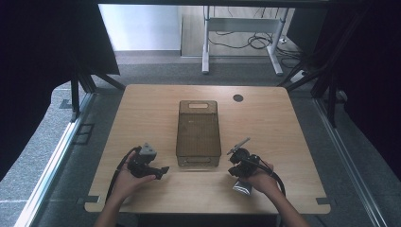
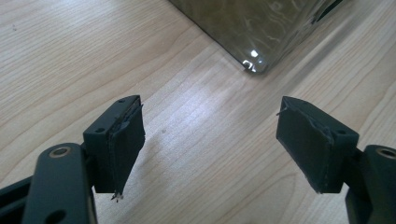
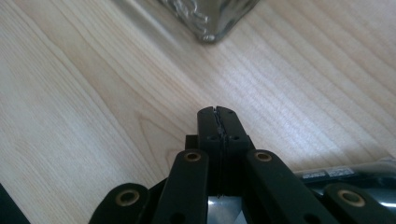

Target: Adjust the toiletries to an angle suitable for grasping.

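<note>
Two grippers flank the smoky translucent plastic bin (image 1: pixel 199 133) at the table's (image 1: pixel 142 109) centre: your left gripper (image 2: pixel 210 135) gapes wide and empty, your right gripper (image 3: pixel 218 112) is pressed closed on nothing. Likely the approach; open the right next.

Both forearms are bare, with no sleeves in view. The left gripper (image 1: pixel 163 169) is black with a grey plate on top and a black cable; its fingers (image 2: pixel 122 140) are thick black blocks with frayed pads on round-riveted links. The right gripper (image 3: pixel 218 112) is black too, with brass-ringed rivets and a black cable.
</note>
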A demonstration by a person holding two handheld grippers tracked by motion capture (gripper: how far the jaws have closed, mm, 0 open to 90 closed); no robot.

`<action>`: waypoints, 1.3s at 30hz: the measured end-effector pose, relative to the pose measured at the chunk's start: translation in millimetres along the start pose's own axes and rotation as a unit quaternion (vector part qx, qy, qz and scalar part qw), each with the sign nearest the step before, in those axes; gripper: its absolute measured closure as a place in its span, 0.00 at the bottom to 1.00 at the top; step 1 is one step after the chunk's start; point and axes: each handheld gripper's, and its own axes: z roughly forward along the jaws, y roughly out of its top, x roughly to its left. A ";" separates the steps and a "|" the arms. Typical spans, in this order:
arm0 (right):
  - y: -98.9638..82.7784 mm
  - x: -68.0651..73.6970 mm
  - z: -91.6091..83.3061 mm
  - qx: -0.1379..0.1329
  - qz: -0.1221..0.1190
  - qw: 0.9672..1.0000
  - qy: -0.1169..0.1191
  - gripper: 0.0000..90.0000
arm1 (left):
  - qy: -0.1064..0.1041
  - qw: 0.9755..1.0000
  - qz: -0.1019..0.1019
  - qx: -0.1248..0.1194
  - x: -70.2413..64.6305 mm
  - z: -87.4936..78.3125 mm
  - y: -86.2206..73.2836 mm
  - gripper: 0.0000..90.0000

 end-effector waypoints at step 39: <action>-21.6 -4.8 1.2 0.037 0.007 0.999 -0.003 1.00 | 0.007 1.000 -0.011 -0.006 6.3 -3.6 -0.8 0.27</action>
